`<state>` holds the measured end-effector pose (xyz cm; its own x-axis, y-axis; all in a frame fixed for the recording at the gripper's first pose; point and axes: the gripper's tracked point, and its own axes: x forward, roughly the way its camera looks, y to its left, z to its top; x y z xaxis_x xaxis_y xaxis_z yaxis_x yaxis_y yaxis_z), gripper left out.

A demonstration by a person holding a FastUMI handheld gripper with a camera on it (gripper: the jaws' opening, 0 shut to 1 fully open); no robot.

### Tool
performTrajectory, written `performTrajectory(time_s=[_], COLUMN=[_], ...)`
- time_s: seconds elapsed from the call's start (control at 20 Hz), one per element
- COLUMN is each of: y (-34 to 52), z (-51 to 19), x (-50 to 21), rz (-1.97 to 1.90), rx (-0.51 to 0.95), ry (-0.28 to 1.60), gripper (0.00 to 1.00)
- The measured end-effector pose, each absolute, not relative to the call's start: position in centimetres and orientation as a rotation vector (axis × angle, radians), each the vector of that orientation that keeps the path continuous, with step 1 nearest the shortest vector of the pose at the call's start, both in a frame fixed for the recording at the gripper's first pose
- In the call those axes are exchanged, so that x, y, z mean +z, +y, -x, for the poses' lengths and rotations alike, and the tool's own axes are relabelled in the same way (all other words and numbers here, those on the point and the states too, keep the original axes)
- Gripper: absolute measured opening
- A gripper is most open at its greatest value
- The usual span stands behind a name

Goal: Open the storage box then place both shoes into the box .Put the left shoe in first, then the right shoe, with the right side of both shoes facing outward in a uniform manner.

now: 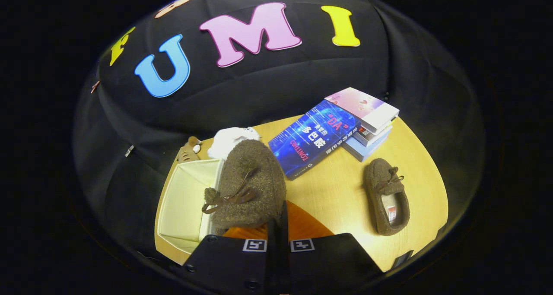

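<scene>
**Left shoe held over the open box**

In the lower middle of the frame we see the gripper (278, 226) with its fingers drawn close together, pinching the rear of a brown fuzzy shoe (248, 185). This held shoe hangs toe-away from us, its dark lace bow on top, and sits just above the right wall of the storage box (183, 200). The box is cream-coloured, open at the top, and lies in the lower left of the frame on the wooden table (337, 195). An orange surface (302, 226) shows just under the shoe and beside the fingers; we cannot tell whether it is the box's lid.

The second shoe (386, 195) rests on the table in the lower right, well apart from the box, toe pointing away and its pale lining showing.

Beyond the held shoe, in the centre of the frame, a blue book (315, 137) leans against a stack of books (369, 122) at the upper right of the table. A white plush toy (231, 139) and a small brown toy (190, 150) lie just behind the box.
</scene>
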<state>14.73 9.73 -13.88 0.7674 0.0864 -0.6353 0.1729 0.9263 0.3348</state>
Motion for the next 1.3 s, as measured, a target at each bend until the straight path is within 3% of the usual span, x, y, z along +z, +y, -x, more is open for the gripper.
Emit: performTrajectory(time_s=[0.75,1.3], y=[27.3,30.6], z=[-19.2,-21.7], x=[-11.5,-21.3], rz=[-0.538,-0.492], rx=[0.134,-0.019], ry=[0.759,0.93], gripper=[0.05,0.05])
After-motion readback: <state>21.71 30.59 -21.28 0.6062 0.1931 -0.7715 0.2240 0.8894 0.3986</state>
